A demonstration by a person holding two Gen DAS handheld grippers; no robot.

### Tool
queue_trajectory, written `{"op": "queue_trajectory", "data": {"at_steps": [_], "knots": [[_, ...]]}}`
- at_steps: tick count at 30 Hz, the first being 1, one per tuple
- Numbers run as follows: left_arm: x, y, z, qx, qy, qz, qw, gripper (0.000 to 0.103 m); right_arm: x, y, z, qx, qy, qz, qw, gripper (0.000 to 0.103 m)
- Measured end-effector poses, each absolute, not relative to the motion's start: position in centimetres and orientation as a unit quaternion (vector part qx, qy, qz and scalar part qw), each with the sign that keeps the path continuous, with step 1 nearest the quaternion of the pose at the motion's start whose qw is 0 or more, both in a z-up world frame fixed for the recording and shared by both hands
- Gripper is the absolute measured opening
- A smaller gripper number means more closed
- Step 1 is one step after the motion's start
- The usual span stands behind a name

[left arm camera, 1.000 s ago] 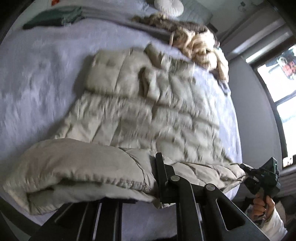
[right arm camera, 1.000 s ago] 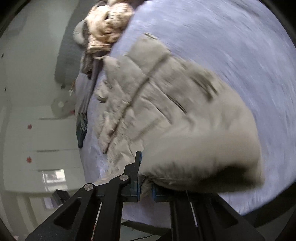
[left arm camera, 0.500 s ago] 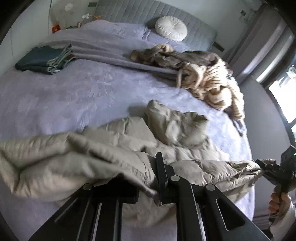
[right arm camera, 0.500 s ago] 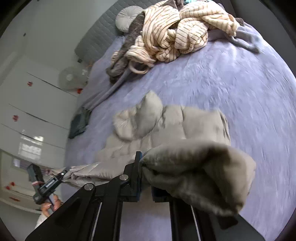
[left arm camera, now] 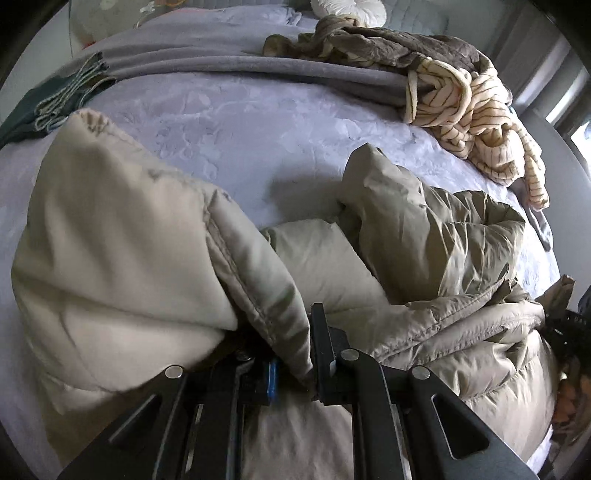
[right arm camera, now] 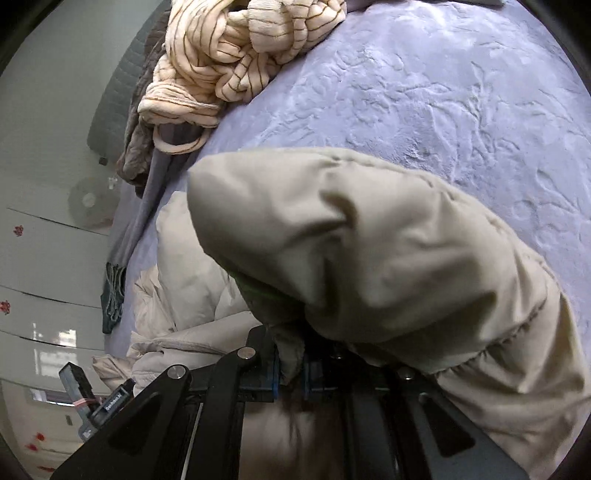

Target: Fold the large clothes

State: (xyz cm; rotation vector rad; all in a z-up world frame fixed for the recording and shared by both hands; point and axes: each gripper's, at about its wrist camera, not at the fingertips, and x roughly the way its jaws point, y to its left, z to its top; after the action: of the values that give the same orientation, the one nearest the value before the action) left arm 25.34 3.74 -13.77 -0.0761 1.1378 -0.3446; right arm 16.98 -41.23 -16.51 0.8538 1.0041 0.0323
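A bedroom: wide lavender bed, padded headboard, heaped clothes.

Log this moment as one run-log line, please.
stage: mid-fold | left gripper: shut on jacket | right gripper: shut on jacket | jacket: bunched on bed

The bed beneath the beige puffer jacket is concealed by its bulk, and the jaws of the left gripper are partly buried in a fold. The folded dark green garment is cut off at the left edge. In the right wrist view, the jacket's hem is blurred at close range.
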Motion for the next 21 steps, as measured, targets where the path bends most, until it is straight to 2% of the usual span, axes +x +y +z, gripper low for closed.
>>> {"op": "queue_trajectory", "data": {"at_steps": [2,3,4,5,6,7,9,10,11,12,13,15,21], "knots": [[24.9,4.2,-12.8,-0.042,0.532,-0.162,0.830,0.021,17.0,-41.1,-15.7,0.388,0.475,0.013,0.790,0.012],[24.5,4.6,-12.1,-0.050,0.528,-0.164,0.832,0.032,16.9,-40.9,-15.2,0.381,0.478,0.012,0.791,0.014],[23.8,5.3,-11.1,-0.059,0.517,-0.163,0.838,0.058,16.7,-40.7,-14.3,0.370,0.480,0.012,0.795,0.022],[23.1,5.9,-10.2,-0.063,0.505,-0.158,0.846,0.073,16.5,-40.5,-13.6,0.360,0.480,0.012,0.800,0.042],[22.3,6.6,-9.1,-0.063,0.487,-0.148,0.858,0.097,16.1,-40.2,-12.5,0.350,0.476,0.015,0.807,0.057],[21.2,7.3,-7.7,-0.059,0.459,-0.141,0.875,0.099,15.6,-39.9,-11.5,0.343,0.466,0.022,0.815,0.076],[20.2,7.9,-6.2,-0.050,0.441,-0.137,0.886,0.099,14.5,-39.2,-9.9,0.325,0.452,0.035,0.830,0.076],[19.9,8.1,-5.8,-0.055,0.440,-0.138,0.886,0.096,14.0,-38.3,-9.2,0.305,0.454,0.045,0.836,0.066],[19.8,8.1,-5.8,-0.065,0.444,-0.149,0.881,0.093,13.8,-37.4,-9.1,0.291,0.456,0.058,0.839,0.034],[19.8,7.7,-6.2,-0.074,0.451,-0.165,0.874,0.076,13.8,-36.4,-9.3,0.279,0.466,0.070,0.836,0.019],[20.0,7.0,-7.0,-0.075,0.467,-0.187,0.861,0.059,14.1,-35.2,-10.0,0.266,0.483,0.081,0.830,0.012],[20.2,4.4,-9.4,-0.070,0.498,-0.212,0.838,0.047,14.9,-33.4,-11.9,0.240,0.502,0.092,0.826,0.012],[22.5,-0.6,-14.3,-0.012,0.485,-0.180,0.856,0.047,19.2,-32.3,-16.3,0.218,0.499,0.076,0.835,0.000]]}}
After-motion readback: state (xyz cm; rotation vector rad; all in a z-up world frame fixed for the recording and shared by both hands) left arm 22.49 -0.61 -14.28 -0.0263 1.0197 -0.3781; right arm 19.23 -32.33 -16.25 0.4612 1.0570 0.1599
